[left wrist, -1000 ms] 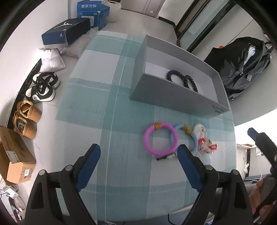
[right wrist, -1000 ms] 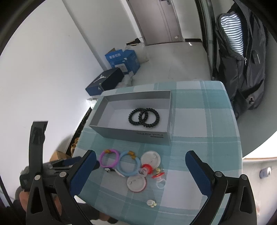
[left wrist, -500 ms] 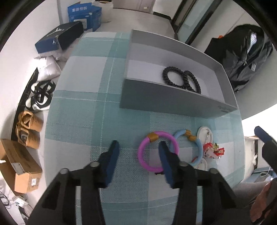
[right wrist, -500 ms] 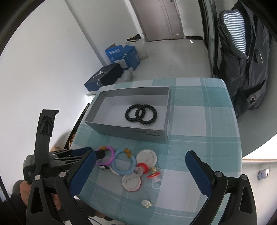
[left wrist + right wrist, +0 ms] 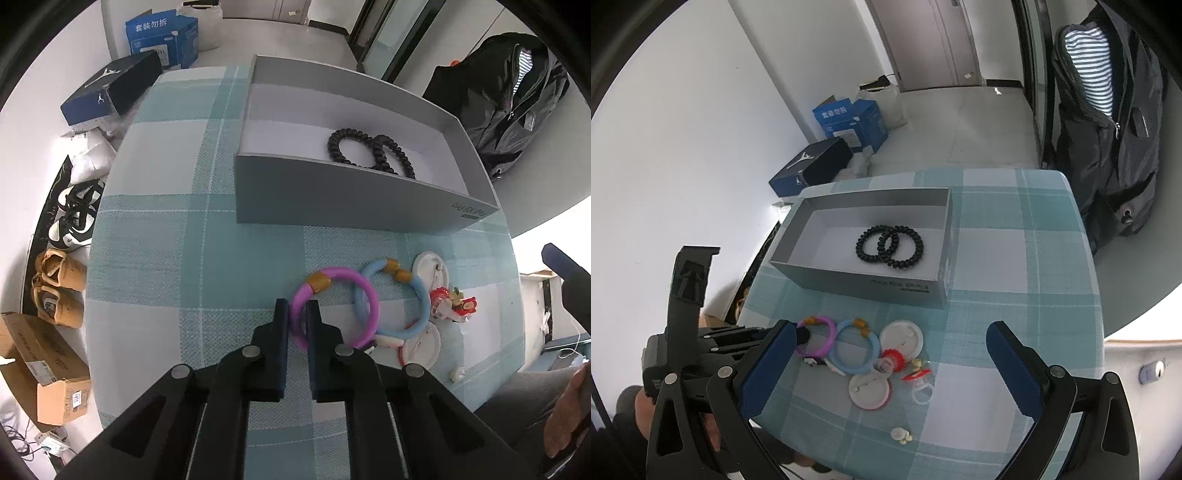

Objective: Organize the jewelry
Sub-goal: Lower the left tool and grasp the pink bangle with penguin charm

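My left gripper [image 5: 297,308] is shut on the near left rim of a pink bangle [image 5: 364,291] that lies on the checked table; the bangle also shows in the right wrist view [image 5: 827,330]. A light blue bangle [image 5: 419,295] overlaps it on the right. A grey open box [image 5: 343,206] behind them holds two black coil hair ties [image 5: 369,151]. My right gripper [image 5: 892,365] is open and empty, raised above the near table edge.
White round badges [image 5: 901,336], a red charm [image 5: 452,304], rings and small white beads [image 5: 901,435] lie right of the bangles. The checked tablecloth [image 5: 166,221] extends left of the box. Shoes and boxes lie on the floor to the left; a black backpack [image 5: 1108,147] stands far right.
My left gripper moved forward and down to the pink bangle and closed from wide open onto its rim. The right gripper stayed open and drifted slightly.
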{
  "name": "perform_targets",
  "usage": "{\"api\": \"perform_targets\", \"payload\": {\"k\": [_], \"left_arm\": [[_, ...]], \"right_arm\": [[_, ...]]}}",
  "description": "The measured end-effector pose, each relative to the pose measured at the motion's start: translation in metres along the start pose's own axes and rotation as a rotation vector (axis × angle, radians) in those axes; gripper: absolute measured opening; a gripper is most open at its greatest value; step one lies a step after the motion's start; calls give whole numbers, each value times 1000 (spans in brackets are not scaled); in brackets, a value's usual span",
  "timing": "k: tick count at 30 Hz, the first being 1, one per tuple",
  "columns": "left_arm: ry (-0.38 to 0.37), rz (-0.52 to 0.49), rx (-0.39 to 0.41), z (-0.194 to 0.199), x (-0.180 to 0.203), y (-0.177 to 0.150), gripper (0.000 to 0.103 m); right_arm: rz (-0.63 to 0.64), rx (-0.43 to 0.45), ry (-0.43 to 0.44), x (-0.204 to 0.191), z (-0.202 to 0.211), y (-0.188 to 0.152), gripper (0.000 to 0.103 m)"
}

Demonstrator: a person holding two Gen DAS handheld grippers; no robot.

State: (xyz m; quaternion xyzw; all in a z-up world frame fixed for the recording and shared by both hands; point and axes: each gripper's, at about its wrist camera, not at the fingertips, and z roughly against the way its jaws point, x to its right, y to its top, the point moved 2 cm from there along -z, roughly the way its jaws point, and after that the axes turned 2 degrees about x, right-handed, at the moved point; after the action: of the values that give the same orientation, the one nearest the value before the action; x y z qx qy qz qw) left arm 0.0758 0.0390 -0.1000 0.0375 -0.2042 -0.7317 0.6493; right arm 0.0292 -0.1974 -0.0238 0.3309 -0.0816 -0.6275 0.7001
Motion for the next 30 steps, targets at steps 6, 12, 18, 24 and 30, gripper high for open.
{"api": "perform_targets", "payload": {"k": [6, 12, 18, 24, 30], "left_arm": [[-3, 6, 33, 9, -1, 3, 4], [-47, 48, 46, 21, -7, 0, 4], [-72, 82, 87, 35, -20, -1, 4], [-113, 162, 149, 58, -41, 0, 4], [-131, 216, 215, 73, -64, 1, 4]], "right_arm": [[-9, 0, -13, 2, 0, 1, 103], [-32, -1, -8, 3, -2, 4, 103], [-13, -18, -1, -9, -8, 5, 102], [116, -68, 5, -41, -24, -6, 86], [264, -164, -12, -71, -53, -27, 69]]}}
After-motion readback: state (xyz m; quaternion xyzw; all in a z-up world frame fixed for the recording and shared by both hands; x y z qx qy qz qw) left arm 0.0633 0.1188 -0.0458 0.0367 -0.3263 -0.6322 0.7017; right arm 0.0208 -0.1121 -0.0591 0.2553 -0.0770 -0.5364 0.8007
